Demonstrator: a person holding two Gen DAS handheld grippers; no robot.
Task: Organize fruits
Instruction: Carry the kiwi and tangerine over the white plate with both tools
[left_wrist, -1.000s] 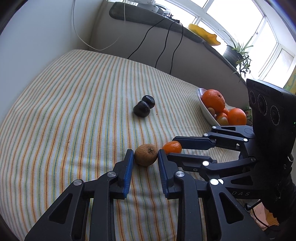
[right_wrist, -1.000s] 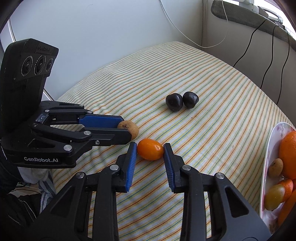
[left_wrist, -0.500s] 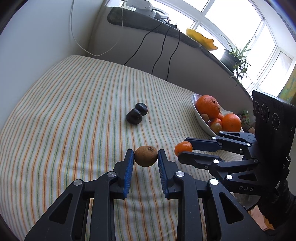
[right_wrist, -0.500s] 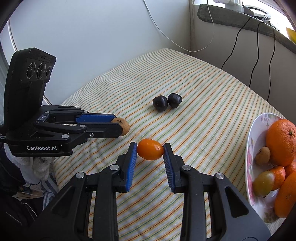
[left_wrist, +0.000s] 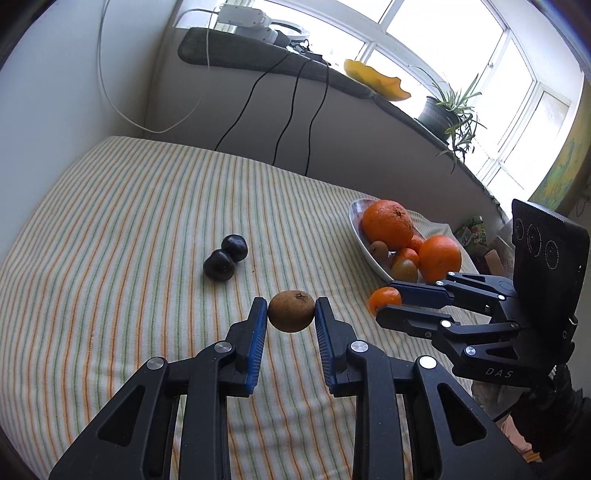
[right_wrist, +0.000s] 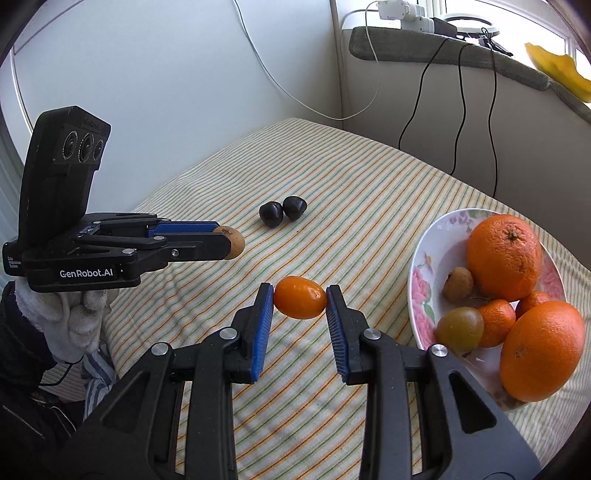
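Lifting both fruits clear of the striped surface (left_wrist: 147, 206), the two grippers are now carrying them toward the bowl (right_wrist: 424, 266) at the right. The left gripper (left_wrist: 290, 314) is clamped on a brown fruit (left_wrist: 291, 311), and the right gripper (right_wrist: 300, 301) is clamped on a small orange fruit (right_wrist: 300, 297), which a second ago were both resting on the cloth. The bowl is already holding two big oranges, small tangerines, a brown fruit and a greenish one. Two dark plums (right_wrist: 282, 211) are waiting farther back.
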